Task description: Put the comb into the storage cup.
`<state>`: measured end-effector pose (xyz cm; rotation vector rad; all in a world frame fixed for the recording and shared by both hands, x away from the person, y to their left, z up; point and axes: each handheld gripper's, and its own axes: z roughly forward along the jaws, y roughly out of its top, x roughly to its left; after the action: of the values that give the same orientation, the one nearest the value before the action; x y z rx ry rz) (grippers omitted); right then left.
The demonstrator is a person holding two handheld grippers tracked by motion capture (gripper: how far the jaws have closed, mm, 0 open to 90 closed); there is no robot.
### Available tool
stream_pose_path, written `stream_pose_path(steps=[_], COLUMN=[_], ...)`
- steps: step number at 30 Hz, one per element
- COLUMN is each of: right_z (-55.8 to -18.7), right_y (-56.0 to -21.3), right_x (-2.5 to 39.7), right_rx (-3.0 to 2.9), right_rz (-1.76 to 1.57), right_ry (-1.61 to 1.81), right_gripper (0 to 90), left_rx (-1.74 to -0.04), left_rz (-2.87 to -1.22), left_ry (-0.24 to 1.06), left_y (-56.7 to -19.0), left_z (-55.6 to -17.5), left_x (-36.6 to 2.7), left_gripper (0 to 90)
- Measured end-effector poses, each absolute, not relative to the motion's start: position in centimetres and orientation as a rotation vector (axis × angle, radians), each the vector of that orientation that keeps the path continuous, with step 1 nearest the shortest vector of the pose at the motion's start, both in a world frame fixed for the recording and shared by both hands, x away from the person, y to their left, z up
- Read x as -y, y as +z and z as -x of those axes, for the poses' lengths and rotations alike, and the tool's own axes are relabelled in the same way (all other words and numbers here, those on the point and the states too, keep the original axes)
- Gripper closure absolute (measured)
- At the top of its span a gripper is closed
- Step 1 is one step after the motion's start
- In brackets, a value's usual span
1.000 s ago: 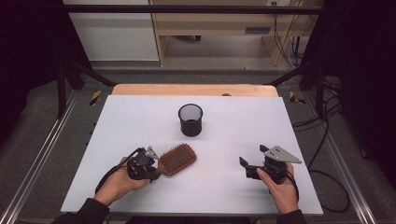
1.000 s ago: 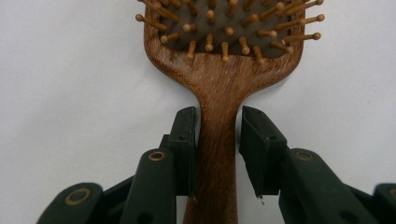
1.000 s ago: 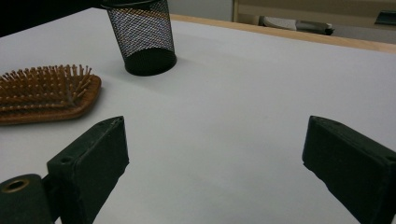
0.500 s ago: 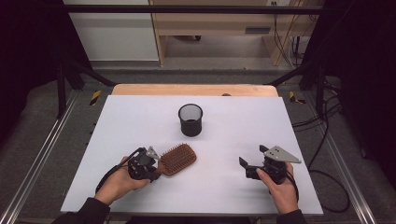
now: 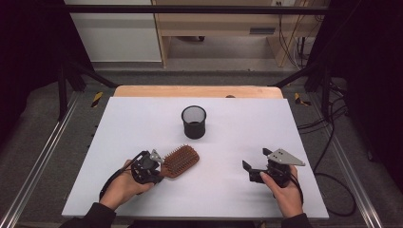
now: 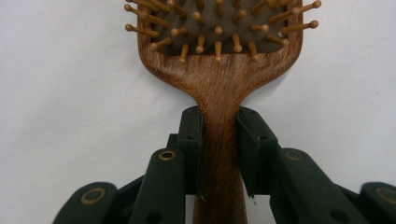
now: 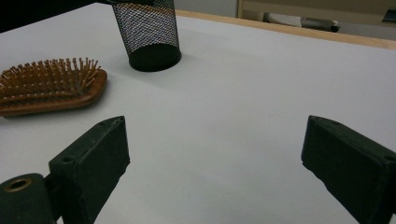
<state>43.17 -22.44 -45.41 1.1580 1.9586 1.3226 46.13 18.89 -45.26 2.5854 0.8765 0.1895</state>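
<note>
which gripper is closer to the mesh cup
Left. The left gripper sits below-left of the mesh cup, clamping the hairbrush; the right gripper is farther, below-right.

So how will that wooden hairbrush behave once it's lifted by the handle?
The hairbrush looks like rigid wood, so it probably won't flex. The left gripper clamps the narrow handle, so the wider head may droop. Its flat shape makes rolling unlikely.

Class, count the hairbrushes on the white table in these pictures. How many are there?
1. The wooden hairbrush lies bristles up near the table's front left, its handle clamped by the left gripper. Nothing seems to hide another.
</note>
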Motion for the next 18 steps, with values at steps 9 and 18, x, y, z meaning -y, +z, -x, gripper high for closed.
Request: stream_pose_path(steps=[9,18], right_z=[-43.2,-43.0], right_y=[-45.3,-45.2], right_x=[22.6,22.0], right_rx=[-1.951,-1.959], right_rz=[-1.165,-1.154], right_ry=[1.332,1.364], right_gripper=[7.9,7.4], left_rx=[-0.870,-0.851], left_rz=[-2.519,-2.329], left_ry=[0.279,0.452], left_y=[-45.4,-43.8], left_z=[-45.2,-44.4], left_x=[-19.2,-19.7], left_gripper=[72.8,72.8])
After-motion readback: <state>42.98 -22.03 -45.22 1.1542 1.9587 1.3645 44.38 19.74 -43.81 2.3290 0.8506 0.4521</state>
